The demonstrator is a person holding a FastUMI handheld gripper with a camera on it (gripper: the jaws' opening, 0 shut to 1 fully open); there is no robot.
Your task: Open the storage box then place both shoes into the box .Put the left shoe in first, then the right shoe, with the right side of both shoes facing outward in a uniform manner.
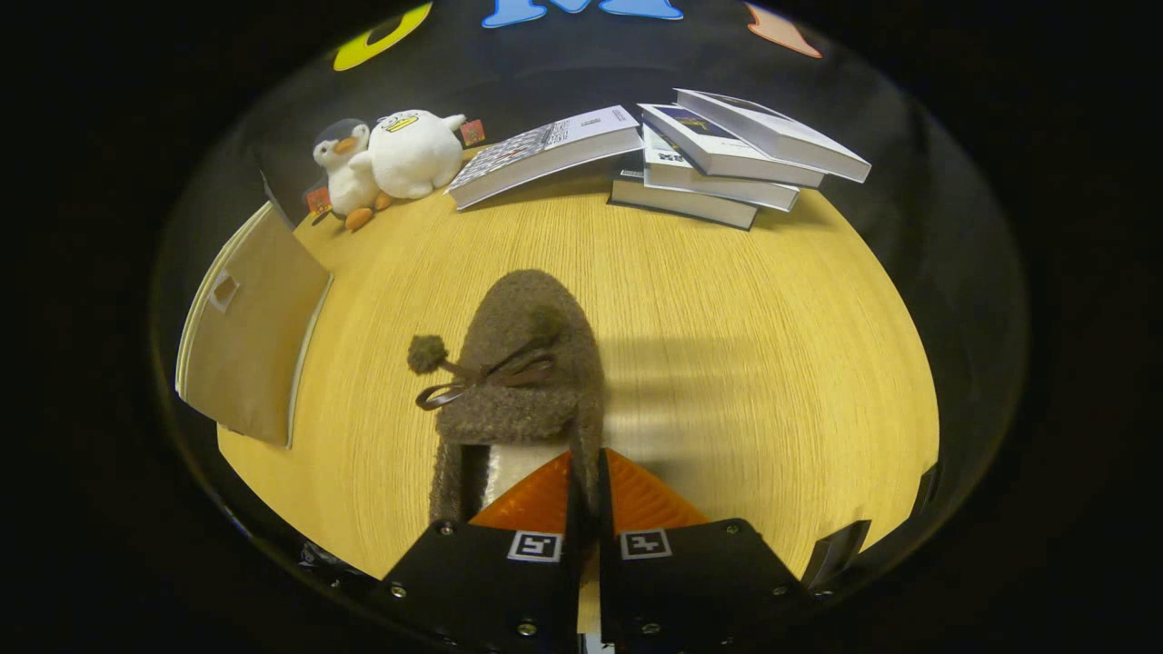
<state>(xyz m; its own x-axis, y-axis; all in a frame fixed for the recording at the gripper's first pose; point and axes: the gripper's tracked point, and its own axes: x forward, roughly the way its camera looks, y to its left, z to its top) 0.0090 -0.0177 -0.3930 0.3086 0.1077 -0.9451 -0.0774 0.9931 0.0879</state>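
The shoe, toe pointing away over the table, hangs pinched by its collar wall in the nearly closed gripper, so carrying is likely in hand, and next it must swing left toward the box.

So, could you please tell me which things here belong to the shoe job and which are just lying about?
Job: brown fuzzy slipper, its collar pinched by the gripper; tan storage box beyond, to one side.
Lying about: two plush penguins, loose book, book stack, all on the wooden table.
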